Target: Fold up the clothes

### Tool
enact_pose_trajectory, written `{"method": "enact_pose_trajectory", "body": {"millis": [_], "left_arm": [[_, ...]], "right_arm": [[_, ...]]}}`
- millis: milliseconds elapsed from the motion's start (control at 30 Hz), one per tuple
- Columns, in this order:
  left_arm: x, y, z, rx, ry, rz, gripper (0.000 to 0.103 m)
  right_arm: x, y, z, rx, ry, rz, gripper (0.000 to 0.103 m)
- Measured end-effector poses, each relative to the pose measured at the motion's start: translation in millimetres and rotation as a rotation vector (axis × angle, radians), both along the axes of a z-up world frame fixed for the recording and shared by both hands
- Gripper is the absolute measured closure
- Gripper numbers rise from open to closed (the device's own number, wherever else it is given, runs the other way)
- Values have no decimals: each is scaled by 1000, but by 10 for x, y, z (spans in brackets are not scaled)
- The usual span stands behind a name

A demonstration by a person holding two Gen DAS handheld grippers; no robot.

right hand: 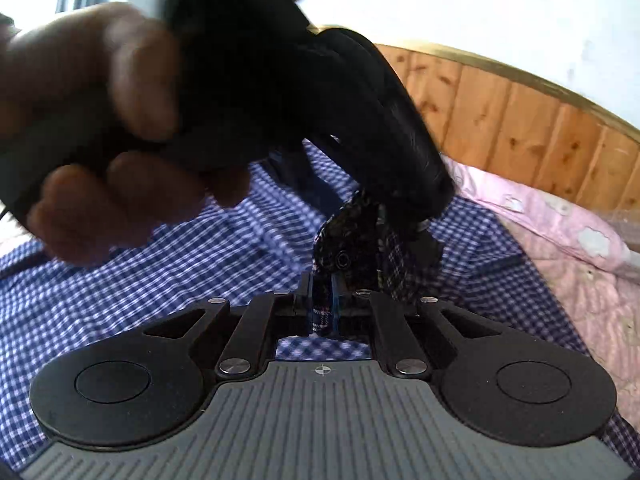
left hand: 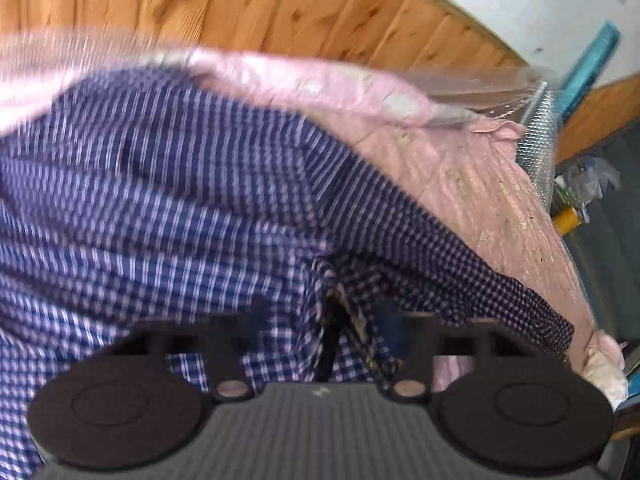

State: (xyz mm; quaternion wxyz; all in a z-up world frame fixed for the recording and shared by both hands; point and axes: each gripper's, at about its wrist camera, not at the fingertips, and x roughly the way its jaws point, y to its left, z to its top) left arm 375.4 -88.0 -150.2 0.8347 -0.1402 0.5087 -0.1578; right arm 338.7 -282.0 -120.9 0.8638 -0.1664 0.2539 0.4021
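On the pink quilted bed cover (left hand: 500,200), both black grippers, left (left hand: 332,332) and right (right hand: 322,312), pinched the blue-and-white checked cloth shirt (right hand: 120,292) mid-fold, probably needing laying flat next.

Behind the bed I see a wooden headboard (left hand: 280,12) of vertical knotty planks, and in my right view it carries a rounded golden top rail (right hand: 500,66). Above it is a plain white wall (right hand: 480,8). A pink quilted bedspread (left hand: 492,204) covers the mattress, with small pale patches printed on it. Against the headboard lies a pink pillow (right hand: 560,220) with white cloud shapes. At the bed's far edge in my left view I see clear bubble wrap (left hand: 538,140), a teal strip (left hand: 588,68) leaning on the wall, and a blurred orange object (left hand: 566,220) below.
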Motion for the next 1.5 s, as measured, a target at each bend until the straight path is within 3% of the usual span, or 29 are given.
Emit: {"method": "enact_pose_trajectory", "body": {"millis": [33, 100, 233, 267, 300, 333, 433, 567, 667, 767, 900, 967, 1067, 1167, 1267, 1367, 1400, 1467, 1500], "left_arm": [[8, 75, -63, -34, 28, 26, 89], [2, 217, -169, -95, 63, 76, 86], [-44, 354, -319, -186, 76, 139, 57], [-49, 360, -359, -210, 77, 143, 58], [-64, 351, -390, -218, 79, 142, 74], [-86, 361, -398, -215, 77, 151, 96], [-298, 530, -226, -228, 29, 227, 98], [-988, 1134, 198, -278, -43, 368, 98], [-1645, 1676, 393, -261, -55, 511, 98], [-2214, 2147, 365, -242, -22, 680, 98], [-2602, 2502, 162, -277, 11, 785, 98], [-2613, 2549, 112, -311, -7, 782, 98], [-2639, 2543, 176, -290, -61, 746, 98], [-2674, 2423, 277, -276, -101, 701, 98], [-2700, 2253, 328, -268, -125, 650, 98], [-2724, 2105, 407, -234, -145, 615, 98], [-2740, 2061, 441, -226, -155, 605, 98], [-2807, 2071, 451, -227, -160, 615, 98], [-2854, 2113, 432, -234, -157, 632, 98]], "right_arm": [[-15, 10, -27, -2, 2, 15, 86], [-42, 26, -79, -4, 9, 43, 70], [114, -264, -122, 69, 131, -45, 67], [170, -346, -138, 91, 167, -74, 67], [247, -438, -154, 118, 201, -114, 67], [339, -534, -163, 152, 238, -157, 67], [522, -758, -135, 226, 300, -264, 65], [879, -743, 15, 268, 304, -288, 63], [1115, -395, 89, 256, 310, -213, 58], [1252, 120, 77, 187, 311, -95, 57], [1191, 898, -75, 38, 310, 64, 53], [1163, 1246, -162, -46, 294, 129, 53], [1259, 1687, -117, -60, 312, 164, 53], [1544, 2173, -3, -33, 334, 119, 53], [1848, 2665, 18, -21, 410, 67, 49], [2134, 3058, -177, -102, 486, 10, 49], [2179, 3135, -250, -128, 509, 18, 53], [2228, 3230, -357, -163, 538, 25, 71], [2223, 3246, -375, -167, 535, 29, 85]]}}
